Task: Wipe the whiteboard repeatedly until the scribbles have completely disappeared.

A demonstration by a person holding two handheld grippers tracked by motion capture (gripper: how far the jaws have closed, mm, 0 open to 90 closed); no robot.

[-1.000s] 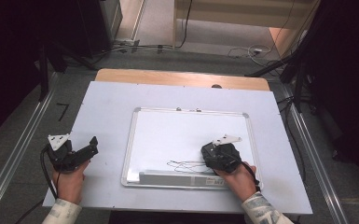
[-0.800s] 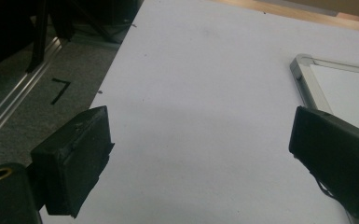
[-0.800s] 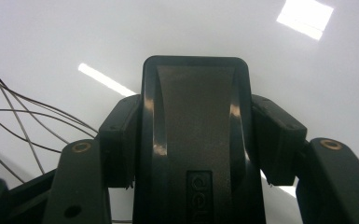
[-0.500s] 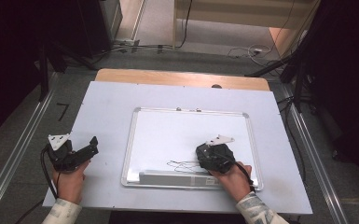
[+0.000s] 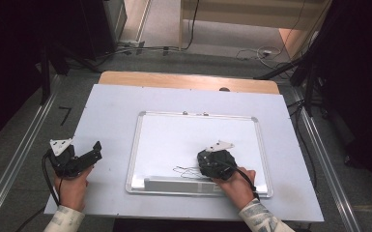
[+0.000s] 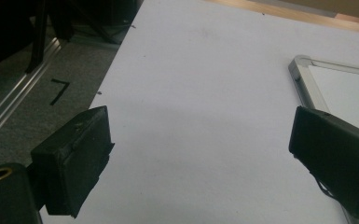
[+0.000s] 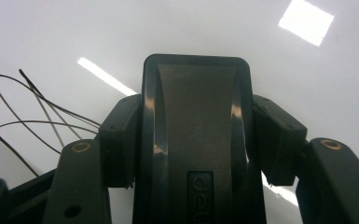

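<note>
One whiteboard (image 5: 198, 140) lies at the centre of the high view, on one desk (image 5: 111, 111). One black eraser (image 7: 196, 140) shows in the middle of the right gripper view, and one tangle of thin black pen lines (image 5: 186, 170) sits at the board's lower middle. There are two tools: the left tool (image 5: 84, 157) at lower left, the right tool (image 5: 215, 164) at lower centre.

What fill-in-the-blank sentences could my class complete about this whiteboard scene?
1. The right gripper is shut on a black ____.
2. The eraser rests on the ____, beside thin black scribbles.
3. The left gripper has its jaws ____, with nothing between them.
4. The whiteboard has a ____ frame.

Missing words: eraser; whiteboard; open; silver
</note>
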